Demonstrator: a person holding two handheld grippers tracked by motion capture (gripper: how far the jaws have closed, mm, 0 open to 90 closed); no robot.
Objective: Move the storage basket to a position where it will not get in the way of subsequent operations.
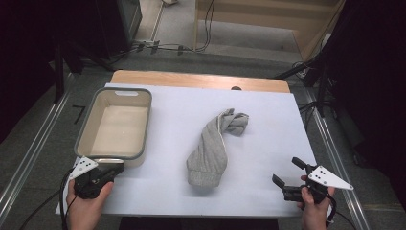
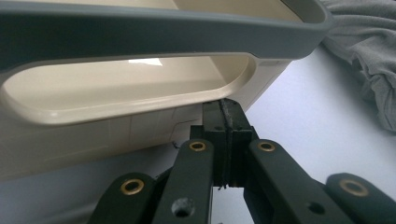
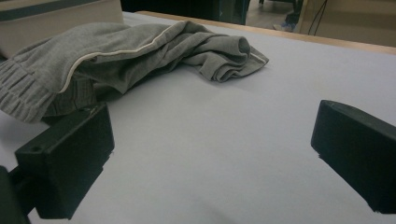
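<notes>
Left hand-held gripper (image 1: 116, 168): seen in the high view at the near left of the bench (image 1: 268, 124), just at the near end of the basin; jaws are brought fully together with nothing clamped between them (in the left gripper view the tips (image 2: 227, 116) are seen just under the basin's handle slot).
Right hand-held gripper (image 1: 287, 172): held at the near right of the bench, well apart from the garment; jaws are spread wide and nothing is held (in the right gripper view bare white surface is seen between them).
Basin (image 1: 90, 116): a beige tub with a grey rim, stood on the left part of the bench; nothing is seen inside it.
Garment (image 1: 210, 148): a grey knitted piece, laid crumpled in the middle of the bench, its ribbed hem toward the near side and its bunched end toward the far side; it is touched by neither gripper.
Bench cover: a white sheet is spread over the wooden top.
</notes>
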